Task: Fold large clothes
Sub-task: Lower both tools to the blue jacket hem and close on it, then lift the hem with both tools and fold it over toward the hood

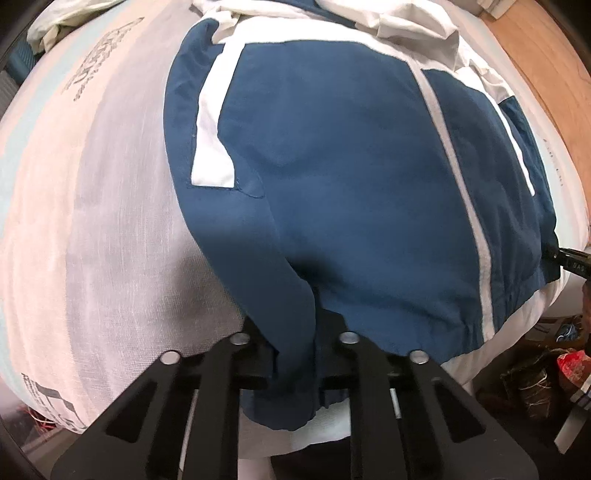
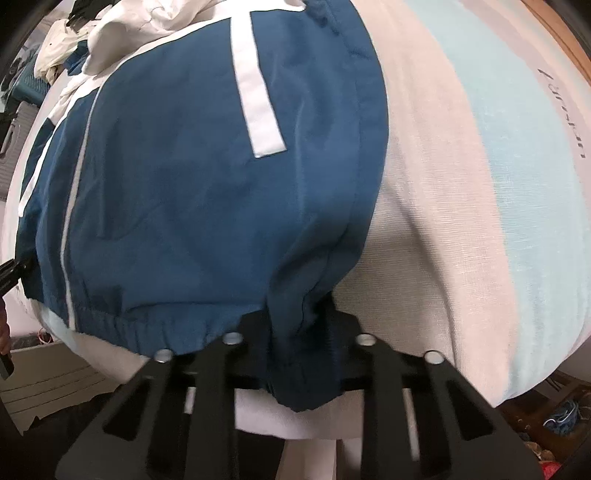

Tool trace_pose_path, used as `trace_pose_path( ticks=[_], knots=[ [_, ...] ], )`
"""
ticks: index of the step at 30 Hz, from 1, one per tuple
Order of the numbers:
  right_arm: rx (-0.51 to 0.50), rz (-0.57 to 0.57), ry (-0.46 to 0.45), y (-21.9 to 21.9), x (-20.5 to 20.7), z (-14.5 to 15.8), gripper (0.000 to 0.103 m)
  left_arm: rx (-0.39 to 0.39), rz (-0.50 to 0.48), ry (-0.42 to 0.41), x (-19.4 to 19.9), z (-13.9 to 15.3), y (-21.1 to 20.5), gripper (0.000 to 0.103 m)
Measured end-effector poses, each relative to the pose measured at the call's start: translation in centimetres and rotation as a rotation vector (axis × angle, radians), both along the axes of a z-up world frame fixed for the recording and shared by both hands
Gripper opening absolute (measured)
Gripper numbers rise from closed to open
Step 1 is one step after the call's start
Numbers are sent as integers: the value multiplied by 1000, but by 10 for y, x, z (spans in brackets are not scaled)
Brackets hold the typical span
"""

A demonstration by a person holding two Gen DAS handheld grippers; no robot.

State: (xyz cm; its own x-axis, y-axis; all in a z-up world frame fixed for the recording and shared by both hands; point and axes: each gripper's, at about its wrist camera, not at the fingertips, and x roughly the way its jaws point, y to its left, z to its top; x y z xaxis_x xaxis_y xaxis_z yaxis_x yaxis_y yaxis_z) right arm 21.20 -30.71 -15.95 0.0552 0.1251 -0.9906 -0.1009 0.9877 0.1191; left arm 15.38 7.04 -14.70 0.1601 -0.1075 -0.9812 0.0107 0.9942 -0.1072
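Observation:
A large blue jacket with white stripes (image 1: 332, 155) lies spread on a bed, its elastic hem toward me. My left gripper (image 1: 293, 325) is shut on the jacket's bottom left hem corner, blue cloth bunched between the fingers. My right gripper (image 2: 299, 325) is shut on the bottom right hem corner of the same jacket (image 2: 192, 177). The right gripper's tip shows at the right edge of the left wrist view (image 1: 570, 260), and the left gripper's tip at the left edge of the right wrist view (image 2: 11, 273). The fingertips are hidden under cloth.
The bed cover (image 1: 92, 221) is pale pink and light blue with printed lettering (image 2: 480, 184). A crumpled cream garment (image 1: 399, 22) lies past the jacket's collar. A wooden floor (image 1: 546, 48) lies beyond the bed. Clutter (image 1: 535, 384) sits on the floor below the bed's near edge.

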Motion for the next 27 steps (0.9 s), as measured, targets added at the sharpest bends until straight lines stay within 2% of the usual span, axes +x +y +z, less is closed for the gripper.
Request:
trace_pose_path(
  ticks=[7, 11, 17, 24, 27],
  knots=[
    [16, 25, 63, 7, 16, 21, 13, 68, -46, 11, 6, 23, -13, 7],
    [-28, 67, 55, 6, 26, 38, 13, 98, -82, 24, 16, 38, -25, 7],
    [-66, 89, 46, 25, 36, 75, 10, 103, -123, 10, 32, 69, -33, 6],
    [-83, 101, 22, 36, 59, 121, 8, 91, -103, 18, 46, 91, -27, 6],
    [-69, 110, 14, 37, 73, 128, 6, 90, -100, 16, 60, 109, -20, 6]
  ],
)
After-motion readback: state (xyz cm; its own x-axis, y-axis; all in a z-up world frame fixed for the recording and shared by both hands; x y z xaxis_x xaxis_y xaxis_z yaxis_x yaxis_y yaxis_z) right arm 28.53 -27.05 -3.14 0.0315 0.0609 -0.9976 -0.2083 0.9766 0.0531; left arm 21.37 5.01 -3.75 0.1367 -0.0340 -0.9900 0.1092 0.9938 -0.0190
